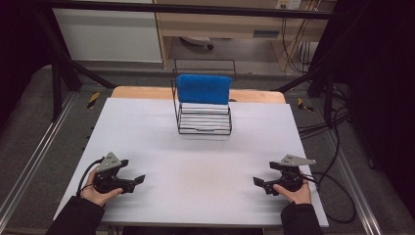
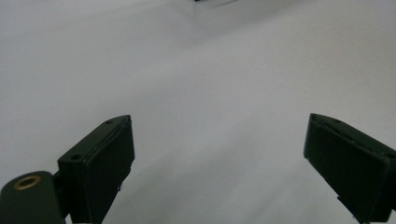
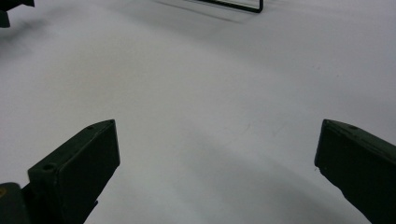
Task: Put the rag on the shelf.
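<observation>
We find both hand-held tools resting low over the white rectangular table top (image 1: 195, 161), near its front edge. The left black two-jaw gripper (image 1: 138, 180) stands with its jaws spread wide and nothing between them; in the left gripper view the gap (image 2: 219, 163) shows bare white surface. The right black two-jaw gripper (image 1: 258, 182) is likewise spread and empty, confirmed in the right gripper view (image 3: 217, 172).

The thing nearest to both is the blue rectangular cloth pad (image 1: 203, 88), draped over the tall back of the black wire rack (image 1: 204, 128). It lies well ahead of both grippers, forward and inward of each, roughly midway between them. Neither gripper touches it or the rack.

Our judgement: the work has not begun. Nothing is grasped and no approach is under way; the reach, the grasp and whatever handling follows all remain.

Room for movement: open surface lies ahead of each gripper up to the rack's base wire (image 3: 233, 5), with no obstacle between. The left gripper sits close to the table's left edge and the right close to the right edge, so outward room is small. The right gripper's trailing black cable (image 1: 337, 196) loops off the table on its outer side. We judge the rack's thin wires to be the main snag risk on closing in.
</observation>
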Demonstrator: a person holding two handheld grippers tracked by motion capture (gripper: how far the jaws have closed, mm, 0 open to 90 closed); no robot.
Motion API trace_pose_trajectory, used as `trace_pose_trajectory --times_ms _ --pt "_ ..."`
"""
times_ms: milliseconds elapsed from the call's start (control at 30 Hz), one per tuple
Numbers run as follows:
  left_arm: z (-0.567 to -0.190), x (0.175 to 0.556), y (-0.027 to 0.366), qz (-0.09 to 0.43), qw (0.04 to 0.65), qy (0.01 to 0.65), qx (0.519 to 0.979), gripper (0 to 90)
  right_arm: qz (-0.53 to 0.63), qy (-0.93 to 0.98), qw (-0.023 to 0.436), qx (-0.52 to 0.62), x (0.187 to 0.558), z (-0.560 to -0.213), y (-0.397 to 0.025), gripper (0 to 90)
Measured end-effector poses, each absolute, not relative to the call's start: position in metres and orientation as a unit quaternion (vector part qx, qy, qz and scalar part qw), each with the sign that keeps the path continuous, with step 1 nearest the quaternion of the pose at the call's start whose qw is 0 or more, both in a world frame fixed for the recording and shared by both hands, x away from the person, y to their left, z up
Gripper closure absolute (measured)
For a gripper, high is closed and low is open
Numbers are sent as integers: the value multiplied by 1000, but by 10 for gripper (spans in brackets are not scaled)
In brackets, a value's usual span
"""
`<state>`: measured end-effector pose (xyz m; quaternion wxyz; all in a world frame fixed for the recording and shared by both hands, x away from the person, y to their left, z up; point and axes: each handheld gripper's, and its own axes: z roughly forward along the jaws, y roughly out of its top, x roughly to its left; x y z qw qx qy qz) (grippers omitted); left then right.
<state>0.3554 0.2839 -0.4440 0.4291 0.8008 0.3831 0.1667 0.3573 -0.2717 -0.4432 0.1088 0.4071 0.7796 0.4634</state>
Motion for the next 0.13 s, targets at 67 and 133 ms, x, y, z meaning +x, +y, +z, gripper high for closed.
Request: trace_pose_trajectory --times_ms 67,133 --pt "-445 355 284 167 429 384 800 88 463 779 108 410 357 -444 -272 7" --pt "-446 355 284 167 430 384 800 88 460 780 109 409 357 -445 -272 7"
